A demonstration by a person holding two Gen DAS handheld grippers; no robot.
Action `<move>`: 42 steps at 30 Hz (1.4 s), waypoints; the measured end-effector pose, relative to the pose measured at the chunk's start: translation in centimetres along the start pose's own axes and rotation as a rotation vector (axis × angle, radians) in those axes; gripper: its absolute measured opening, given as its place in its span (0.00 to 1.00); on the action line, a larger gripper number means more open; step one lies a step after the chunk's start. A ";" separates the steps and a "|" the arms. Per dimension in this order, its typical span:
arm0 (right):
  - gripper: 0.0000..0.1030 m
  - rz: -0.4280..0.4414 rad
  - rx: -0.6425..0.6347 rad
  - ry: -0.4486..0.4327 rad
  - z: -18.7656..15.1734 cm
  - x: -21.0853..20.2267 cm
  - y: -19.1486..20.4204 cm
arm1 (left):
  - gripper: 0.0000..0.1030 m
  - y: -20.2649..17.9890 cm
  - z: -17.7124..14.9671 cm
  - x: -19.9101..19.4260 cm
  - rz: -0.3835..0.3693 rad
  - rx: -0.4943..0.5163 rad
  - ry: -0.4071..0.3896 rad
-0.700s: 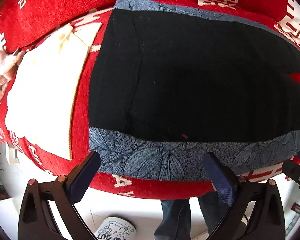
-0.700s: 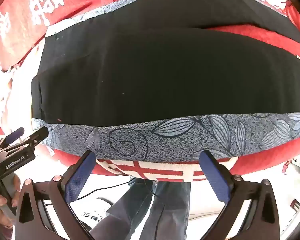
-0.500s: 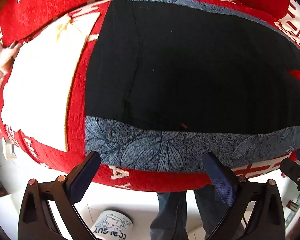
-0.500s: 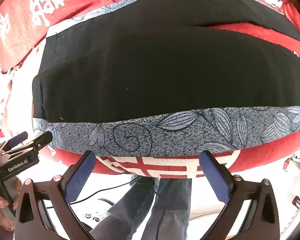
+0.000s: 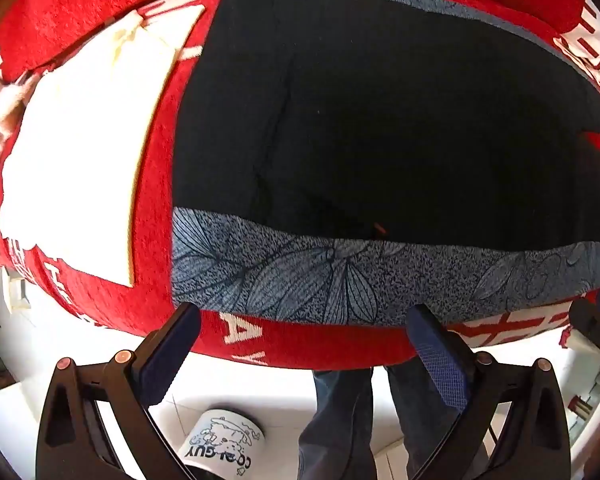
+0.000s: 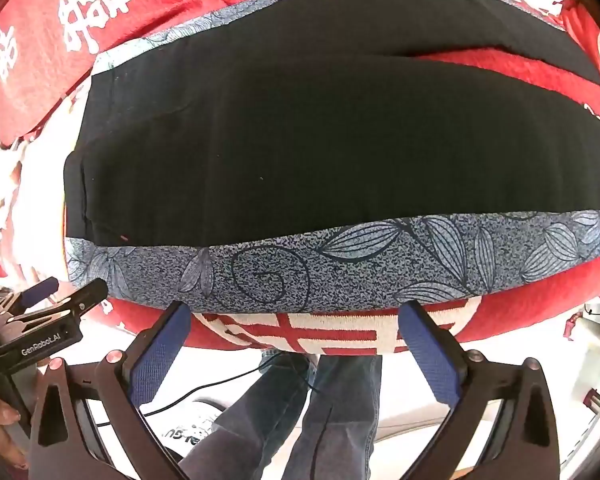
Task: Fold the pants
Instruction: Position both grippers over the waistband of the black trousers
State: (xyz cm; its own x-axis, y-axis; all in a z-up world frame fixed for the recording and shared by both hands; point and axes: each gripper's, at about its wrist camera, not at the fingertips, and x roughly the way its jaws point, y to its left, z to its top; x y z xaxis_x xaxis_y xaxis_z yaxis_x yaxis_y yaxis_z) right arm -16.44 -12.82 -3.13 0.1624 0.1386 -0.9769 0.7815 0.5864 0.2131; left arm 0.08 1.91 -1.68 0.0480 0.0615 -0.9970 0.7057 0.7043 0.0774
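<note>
Left gripper (image 5: 302,334) and right gripper (image 6: 294,330): jaws spread wide, empty, above the pants (image 6: 340,140) edge.

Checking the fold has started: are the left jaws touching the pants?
Apart. In the left wrist view the left gripper stands open off the pants, with red cloth between.

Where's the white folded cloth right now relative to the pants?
In the left wrist view the white folded cloth lies on the red cover, left of the black pants, apart from them.
</note>
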 end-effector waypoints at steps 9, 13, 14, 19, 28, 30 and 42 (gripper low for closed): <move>1.00 0.003 0.003 0.007 0.3 0.1 -0.2 | 1.00 0.5 -0.7 0.5 -0.001 -0.013 0.010; 1.00 0.010 0.005 0.016 0.4 0.3 -0.2 | 1.00 0.7 -0.3 0.6 -0.014 -0.006 0.022; 1.00 0.012 0.006 0.018 0.4 0.4 -0.2 | 1.00 0.9 -0.2 0.6 -0.016 -0.005 0.022; 1.00 0.010 0.004 0.013 0.5 0.3 0.2 | 1.00 1.0 0.2 0.3 -0.019 -0.014 0.022; 1.00 0.012 0.007 0.019 0.6 0.5 0.3 | 1.00 1.7 0.0 0.2 -0.015 -0.036 0.022; 1.00 0.014 0.008 0.022 0.5 0.6 0.4 | 1.00 1.9 0.0 0.4 -0.019 -0.048 0.033; 1.00 0.016 0.001 0.028 0.2 1.0 0.6 | 1.00 3.0 0.0 0.7 -0.037 -0.071 0.043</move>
State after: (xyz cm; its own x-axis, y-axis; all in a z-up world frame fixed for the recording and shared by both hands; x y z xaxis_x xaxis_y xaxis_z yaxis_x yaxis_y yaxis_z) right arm -15.67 -12.51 -3.94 0.1578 0.1700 -0.9727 0.7799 0.5828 0.2283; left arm 2.19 4.06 -2.16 -0.0088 0.0636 -0.9979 0.6547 0.7547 0.0423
